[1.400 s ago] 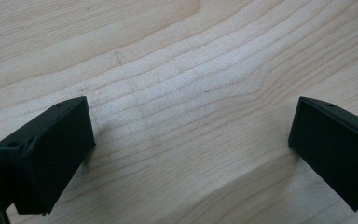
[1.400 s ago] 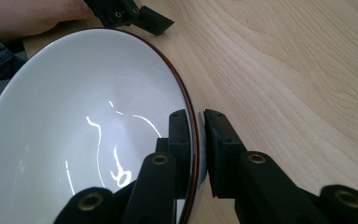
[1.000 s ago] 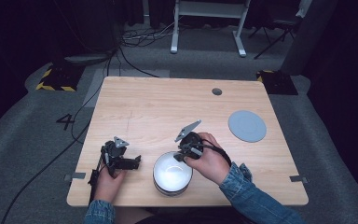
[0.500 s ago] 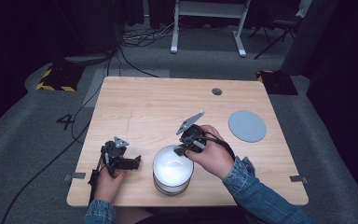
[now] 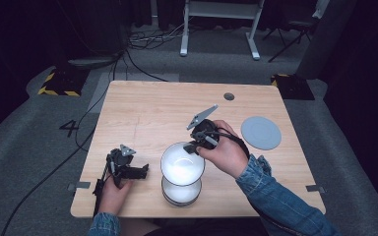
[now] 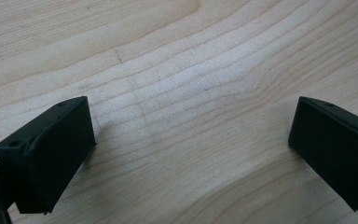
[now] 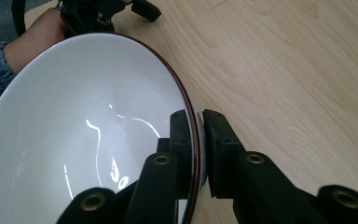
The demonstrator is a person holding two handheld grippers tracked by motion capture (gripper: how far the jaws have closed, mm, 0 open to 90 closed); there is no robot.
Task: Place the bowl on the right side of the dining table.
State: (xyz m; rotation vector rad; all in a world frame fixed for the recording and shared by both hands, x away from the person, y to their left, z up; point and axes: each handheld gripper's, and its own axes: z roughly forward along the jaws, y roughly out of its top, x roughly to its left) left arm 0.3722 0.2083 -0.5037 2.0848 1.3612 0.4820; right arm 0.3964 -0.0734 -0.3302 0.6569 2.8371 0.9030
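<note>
At the left of the wooden table (image 5: 142, 113), the left gripper (image 5: 139, 171) lies low near the front edge in the person's left hand (image 5: 112, 189), its jaws spread wide apart with nothing between them; the left gripper view looks down on bare wood grain between the two black jaws. Just to its right, near the front edge, a white bowl (image 5: 182, 163) is held above a second white bowl (image 5: 179, 192) that sits on the table. Both bowls look empty, the upper one showing only glossy reflections inside. The right gripper (image 5: 193, 146) is clamped on the upper bowl's rim (image 7: 193, 140), one jaw inside and one outside. Farther right, a flat grey disc (image 5: 261, 132) lies well apart on the table.
</note>
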